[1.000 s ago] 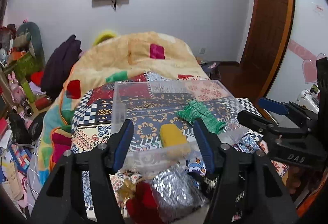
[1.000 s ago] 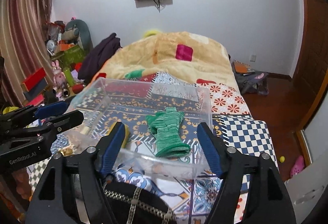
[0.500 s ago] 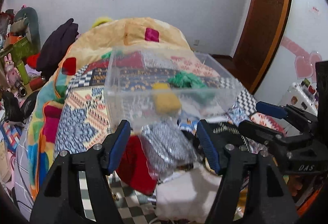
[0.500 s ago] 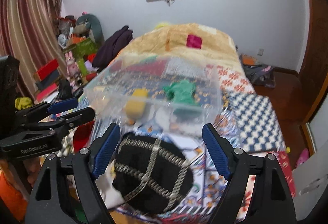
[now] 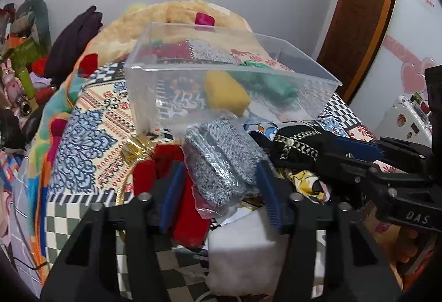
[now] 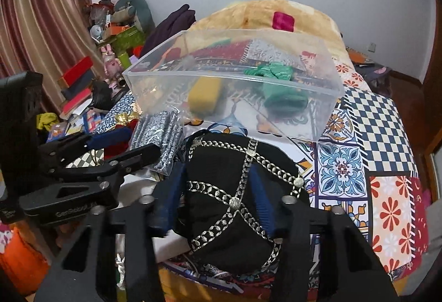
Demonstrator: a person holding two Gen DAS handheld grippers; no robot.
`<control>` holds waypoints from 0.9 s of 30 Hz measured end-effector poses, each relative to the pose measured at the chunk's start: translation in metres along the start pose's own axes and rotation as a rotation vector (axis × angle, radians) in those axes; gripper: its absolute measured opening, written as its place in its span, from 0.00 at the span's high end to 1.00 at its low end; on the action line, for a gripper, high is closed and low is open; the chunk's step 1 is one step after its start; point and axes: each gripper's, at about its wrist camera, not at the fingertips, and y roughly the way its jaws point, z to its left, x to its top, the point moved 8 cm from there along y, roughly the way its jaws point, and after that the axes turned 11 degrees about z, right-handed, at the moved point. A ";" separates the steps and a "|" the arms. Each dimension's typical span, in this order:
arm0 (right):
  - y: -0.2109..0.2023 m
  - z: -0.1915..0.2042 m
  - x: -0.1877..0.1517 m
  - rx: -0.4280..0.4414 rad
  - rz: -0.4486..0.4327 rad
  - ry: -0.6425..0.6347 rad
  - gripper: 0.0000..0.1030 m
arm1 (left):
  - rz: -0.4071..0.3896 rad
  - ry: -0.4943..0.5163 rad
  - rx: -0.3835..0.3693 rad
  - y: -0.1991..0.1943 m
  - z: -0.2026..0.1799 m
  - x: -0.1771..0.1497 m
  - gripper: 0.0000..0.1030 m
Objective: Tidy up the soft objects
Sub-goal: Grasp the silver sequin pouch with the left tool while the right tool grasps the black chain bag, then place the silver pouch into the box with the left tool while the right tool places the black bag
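Note:
A clear plastic bin [image 5: 317, 75] [image 6: 326, 97] stands on the bed and holds a yellow soft roll [image 5: 225, 93] [image 6: 204, 93] and a green knit piece [image 5: 269, 82] [image 6: 279, 86]. In front of it lies a pile of soft things. My left gripper [image 5: 221, 188] is open with its jaws on either side of a grey speckled bagged item [image 5: 221, 161] [image 6: 160, 136]. My right gripper [image 6: 218, 205] has its jaws around a black cap with silver chain trim [image 6: 234, 199] [image 5: 298, 147]; its blue pads sit at the cap's sides.
Red cloth [image 5: 171, 180], a gold ribbon [image 5: 138, 147] and a white soft block [image 5: 240, 255] lie in the pile. A patchwork quilt [image 6: 370, 136] covers the bed, with a yellow blanket [image 6: 259, 14] behind. Cluttered shelves [image 6: 110, 53] stand left, a wooden door [image 5: 359, 14] right.
Both grippers have pulled back from the bin and dropped down to the pile. The left jaws now flank the grey bagged item, the right jaws have narrowed around the black cap.

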 end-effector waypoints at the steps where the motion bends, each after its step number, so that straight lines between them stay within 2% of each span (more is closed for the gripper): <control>1: 0.000 -0.001 0.000 0.000 -0.004 0.000 0.68 | 0.002 0.004 -0.005 0.000 -0.001 -0.001 0.58; 4: -0.003 0.000 -0.002 0.016 -0.014 0.004 0.77 | -0.005 0.015 0.001 0.000 -0.002 -0.002 0.65; 7: -0.010 0.001 -0.001 0.015 -0.034 0.006 0.80 | -0.021 0.013 -0.008 -0.005 -0.001 -0.004 0.72; 13: -0.027 -0.001 0.003 0.032 -0.083 0.012 0.82 | -0.062 -0.007 -0.042 -0.023 0.002 -0.001 0.80; 19: -0.048 -0.002 0.011 0.046 -0.141 0.022 0.82 | -0.125 -0.001 -0.058 -0.048 0.001 0.006 0.80; 27: -0.079 -0.003 0.028 0.038 -0.235 0.040 0.82 | -0.223 0.026 -0.036 -0.083 0.000 0.024 0.80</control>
